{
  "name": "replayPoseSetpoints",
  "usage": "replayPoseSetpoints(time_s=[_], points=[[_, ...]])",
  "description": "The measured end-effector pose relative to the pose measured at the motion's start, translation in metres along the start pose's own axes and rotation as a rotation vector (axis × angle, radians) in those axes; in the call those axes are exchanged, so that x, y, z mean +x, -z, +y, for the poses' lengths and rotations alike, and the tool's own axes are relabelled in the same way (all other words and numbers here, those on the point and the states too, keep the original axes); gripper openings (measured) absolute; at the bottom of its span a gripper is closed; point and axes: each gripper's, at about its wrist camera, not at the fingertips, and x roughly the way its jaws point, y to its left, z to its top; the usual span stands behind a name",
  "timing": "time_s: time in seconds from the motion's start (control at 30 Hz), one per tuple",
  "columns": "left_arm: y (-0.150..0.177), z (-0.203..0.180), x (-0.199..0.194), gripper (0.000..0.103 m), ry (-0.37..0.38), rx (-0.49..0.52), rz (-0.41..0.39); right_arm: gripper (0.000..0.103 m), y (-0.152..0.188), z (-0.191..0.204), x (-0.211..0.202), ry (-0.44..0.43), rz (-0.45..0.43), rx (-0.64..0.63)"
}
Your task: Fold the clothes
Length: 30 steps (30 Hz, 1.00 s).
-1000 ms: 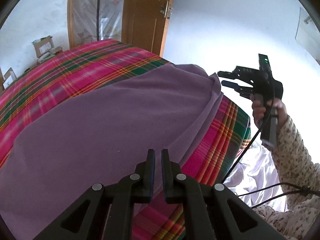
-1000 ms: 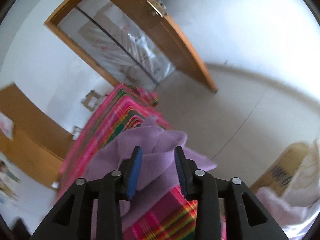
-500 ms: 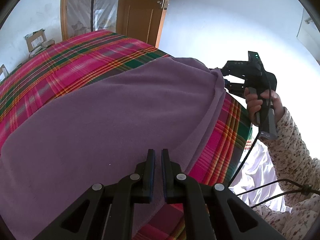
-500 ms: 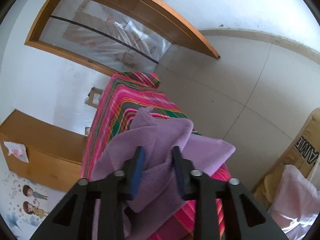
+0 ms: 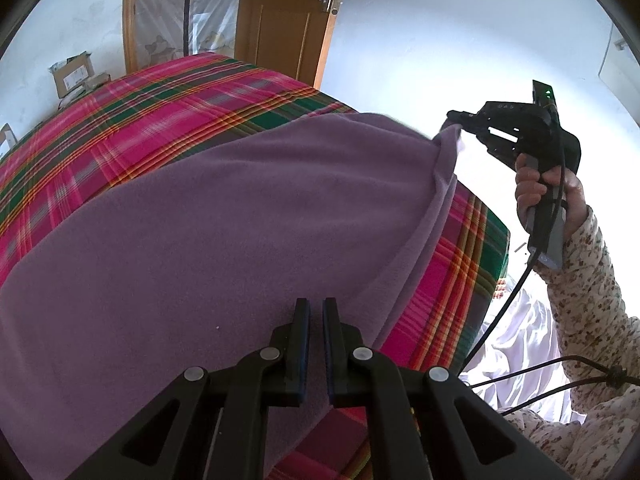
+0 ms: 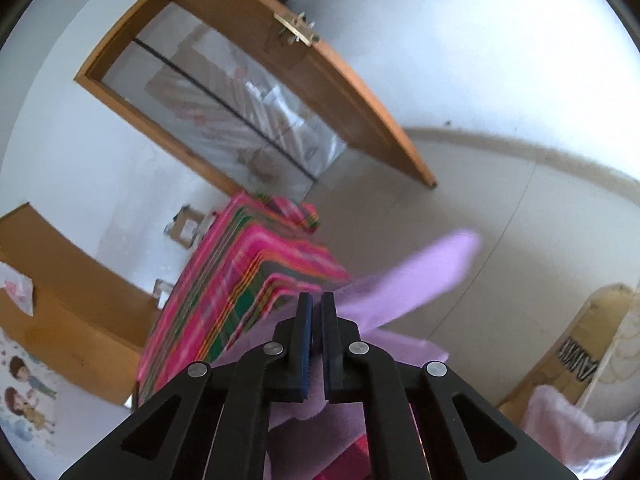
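Corner pinch on the purple cloth, fold about to start

Left wrist view first. Purple cloth (image 5: 224, 248) is spread over the plaid cover (image 5: 132, 120) of the bed, taking up most of the near side, with its near edge hanging by the bed's corner. The left gripper (image 5: 311, 320) sits right over that near edge with its jaws nearly together. Fabric lies around and under the tips, and I'd guess it's pinching the hem, but I honestly can't tell if cloth is really between the pads. Over on the right, the hand (image 5: 544, 192) in a floral sleeve (image 5: 592, 280) holds the right gripper (image 5: 456, 120) up off the bed, and the cloth's far corner is drawn up into a peak at its tip. That raised corner is why the right edge runs in a taut ridge down toward the near side.

Right wrist view: blurry, so take it with a grain of salt. Jaws have just been closing and now stand clamped, with purple fabric showing between and below the pads (image 6: 306, 344), and a loose flap sticking out to the right over the floor (image 6: 480, 184). Gripping the corner rather than the middle makes sense to me, since it lets the whole edge follow when it's carried across.
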Motion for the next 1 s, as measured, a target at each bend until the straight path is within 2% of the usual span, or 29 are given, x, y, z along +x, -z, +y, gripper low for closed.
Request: replayPoseSetpoints(time_s=[0.17, 0.3, 0.4, 0.47, 0.53, 0.67, 0.73, 0.83, 1.0], points=[[0.002, 0.0, 0.001, 0.006, 0.0, 0.001, 0.006, 0.003, -0.008, -0.013, -0.008, 0.056, -0.036, 0.008], [0.002, -0.001, 0.002, 0.006, 0.0, -0.001, 0.01, 0.004, -0.005, -0.028, 0.003, 0.046, 0.043, 0.065], [0.002, -0.003, 0.003, 0.006, 0.004, 0.0, 0.012, 0.008, 0.003, -0.037, 0.011, 0.015, 0.096, 0.12], [0.003, -0.004, 0.003, 0.006, 0.006, 0.002, 0.014, 0.018, 0.008, -0.042, 0.016, -0.019, 0.121, 0.159], [0.003, -0.005, 0.004, 0.006, 0.007, 0.005, 0.016, 0.022, 0.011, -0.044, 0.019, -0.036, 0.138, 0.178], [0.002, -0.008, 0.007, 0.006, 0.014, 0.01, 0.021, 0.028, 0.009, -0.033, 0.017, -0.051, 0.139, 0.126], [0.002, -0.01, 0.008, 0.006, 0.018, 0.013, 0.022, 0.032, 0.012, -0.02, 0.014, -0.044, 0.138, 0.064], [0.001, -0.014, 0.01, 0.006, 0.026, 0.023, 0.027, 0.034, 0.018, -0.004, 0.007, -0.03, 0.139, -0.028], [0.0, -0.022, 0.014, 0.009, 0.042, 0.044, 0.031, 0.034, 0.034, 0.002, -0.013, -0.017, 0.126, -0.03]])
